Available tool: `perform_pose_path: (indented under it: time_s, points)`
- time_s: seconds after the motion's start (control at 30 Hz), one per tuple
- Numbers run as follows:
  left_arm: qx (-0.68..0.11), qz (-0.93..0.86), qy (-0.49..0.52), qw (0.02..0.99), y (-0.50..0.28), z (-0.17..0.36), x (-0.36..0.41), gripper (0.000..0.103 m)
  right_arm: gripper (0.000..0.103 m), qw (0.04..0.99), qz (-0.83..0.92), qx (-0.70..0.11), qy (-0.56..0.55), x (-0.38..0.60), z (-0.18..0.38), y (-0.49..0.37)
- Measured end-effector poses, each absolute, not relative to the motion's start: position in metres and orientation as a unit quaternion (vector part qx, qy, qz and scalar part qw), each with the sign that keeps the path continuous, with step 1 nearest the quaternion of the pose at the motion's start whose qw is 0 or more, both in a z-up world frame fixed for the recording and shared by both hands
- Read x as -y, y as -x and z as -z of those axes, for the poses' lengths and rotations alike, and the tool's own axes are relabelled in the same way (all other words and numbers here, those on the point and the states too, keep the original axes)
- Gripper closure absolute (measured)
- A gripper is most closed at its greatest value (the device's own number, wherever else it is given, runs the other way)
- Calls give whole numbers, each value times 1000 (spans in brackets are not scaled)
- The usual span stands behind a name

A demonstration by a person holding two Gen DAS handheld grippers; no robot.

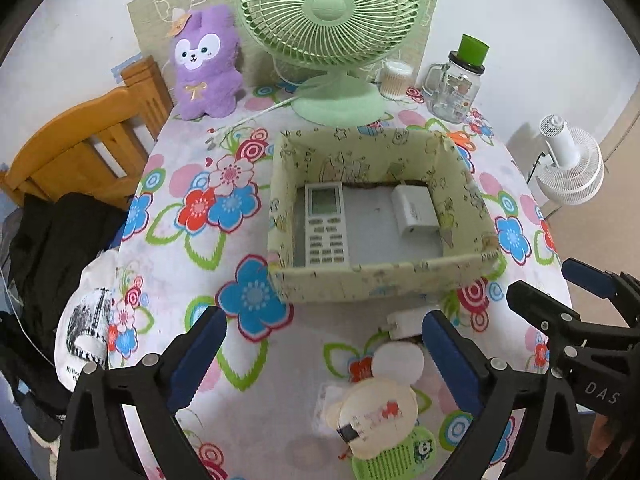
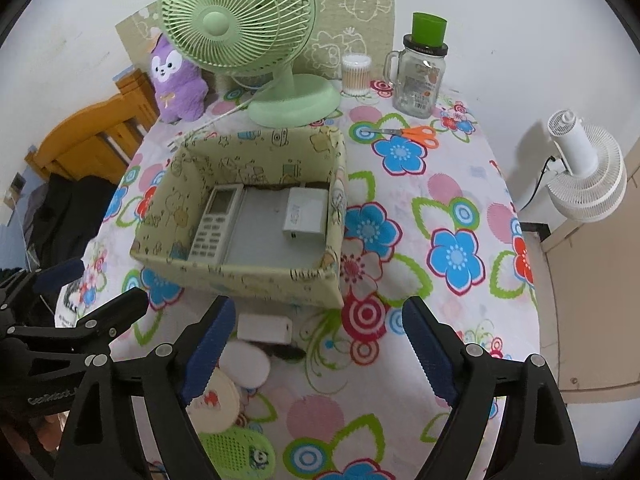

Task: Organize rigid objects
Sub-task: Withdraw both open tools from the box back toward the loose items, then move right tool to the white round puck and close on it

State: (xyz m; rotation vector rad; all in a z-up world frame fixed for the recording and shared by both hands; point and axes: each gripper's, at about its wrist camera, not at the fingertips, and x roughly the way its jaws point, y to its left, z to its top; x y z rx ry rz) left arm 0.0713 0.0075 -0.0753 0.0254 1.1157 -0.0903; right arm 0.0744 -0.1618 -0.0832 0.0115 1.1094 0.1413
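Note:
A pale green fabric box (image 1: 380, 280) (image 2: 256, 280) stands mid-table. Inside it lie a white remote control (image 1: 324, 224) (image 2: 214, 224) along the left wall and a white adapter (image 1: 414, 210) (image 2: 306, 216) at the right. In front of the box lie a small white charger (image 1: 404, 324) (image 2: 264, 326), a cream mouse-shaped case (image 1: 376, 412) (image 2: 212, 400) and a green grille-patterned item (image 1: 400, 460) (image 2: 236, 452). My left gripper (image 1: 326, 356) (image 2: 92, 288) hangs open above these loose items, holding nothing. My right gripper (image 2: 318, 352) (image 1: 560, 286) is open beside it on the right, also holding nothing.
A green desk fan (image 1: 332, 40), a purple plush (image 1: 206, 64), a cotton swab tub (image 2: 355, 74) and a glass jar with a green cup (image 2: 420, 76) line the back. Orange scissors (image 2: 408, 133) lie right of the box. A wooden chair (image 1: 92, 144) stands left, a white fan (image 2: 584, 176) right.

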Motion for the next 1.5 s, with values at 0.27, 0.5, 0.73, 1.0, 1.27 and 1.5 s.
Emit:
perform_pose_path:
  time_s: [0.27,0.5,0.73,1.0,1.27,1.5]
  points:
    - [-528,47,-15,848,-49,80,1,1,15,848,-78,-524,3,169,86,-56]
    - [-532,52,-18,845,-32,93,12,1,15,845,-80,-528,21,173,96,-45]
    - [-536,66,-29,841,-21,110,21,1,15,846,-90,-525,26,178,110,-37]
    - [-553,69,-28,830,-17,136,26,1,15,840,-100,-532,34,173,130,-34]
    - [-570,70,-30,818,-15,158,28,1,15,828,-112,-547,44,164,152,-32]
    - [-583,67,-27,809,-15,173,28,1,15,820,-117,-558,47,160,166,-31]
